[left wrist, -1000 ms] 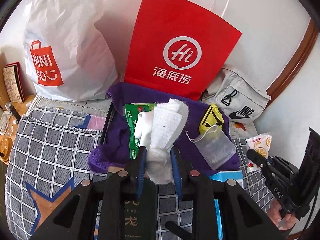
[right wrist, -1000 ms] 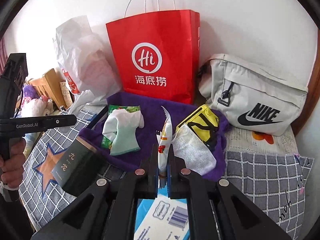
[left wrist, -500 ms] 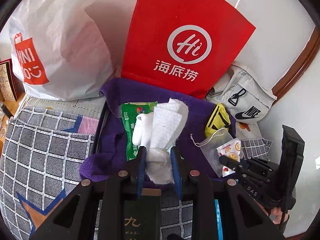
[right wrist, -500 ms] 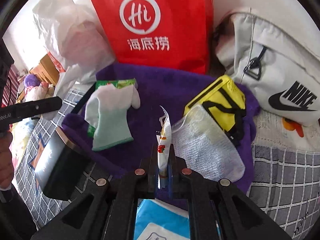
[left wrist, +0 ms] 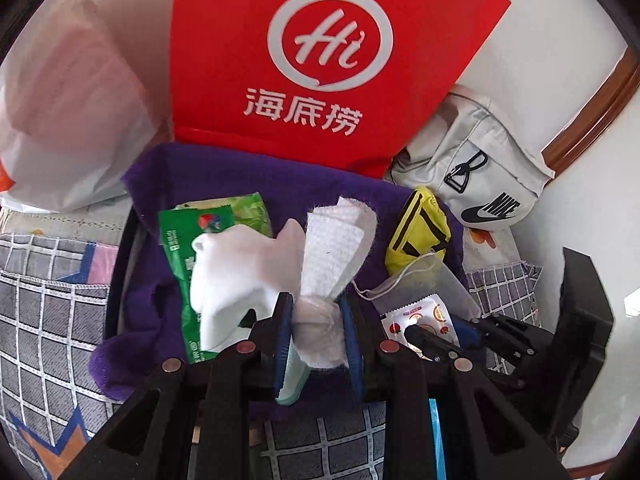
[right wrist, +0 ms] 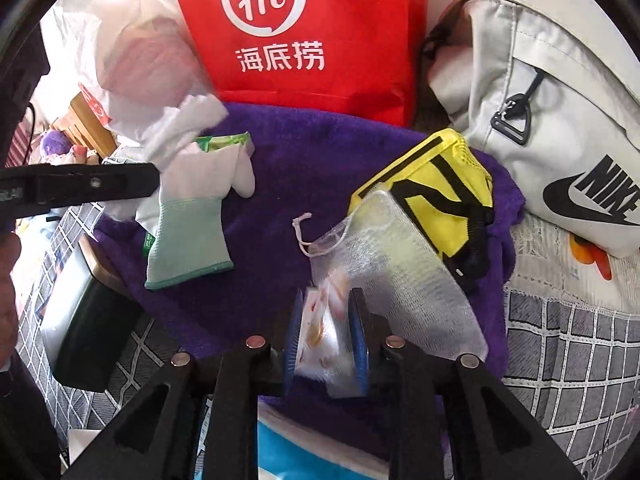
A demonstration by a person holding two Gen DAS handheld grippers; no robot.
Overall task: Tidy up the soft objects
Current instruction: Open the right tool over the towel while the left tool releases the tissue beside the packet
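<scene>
My left gripper [left wrist: 318, 318] is shut on a white waffle cloth [left wrist: 336, 248] and holds it over the purple towel [left wrist: 256, 184]. A white glove [left wrist: 228, 276] lies on a green packet [left wrist: 188, 240] just left of it. My right gripper [right wrist: 325, 334] has its jaws apart, and a small white sachet with orange print [right wrist: 320, 320] lies loose between them on the towel [right wrist: 320, 152], beside a mesh drawstring pouch [right wrist: 384, 256] and a yellow pouch [right wrist: 436, 184]. The sachet [left wrist: 420, 316] and right gripper [left wrist: 448, 340] show in the left wrist view.
A red paper bag [left wrist: 320, 52] stands behind the towel, a white plastic bag [left wrist: 68, 120] to its left, a grey Nike bag [right wrist: 552, 120] to its right. A dark box [right wrist: 80, 320] and a blue packet [right wrist: 320, 452] lie at the towel's near edge on the checked cover [right wrist: 568, 364].
Both grippers moved forward and lower over the towel. The right gripper's jaws opened and the sachet, held upright before, now lies loose between them. The left grip is unchanged.
</scene>
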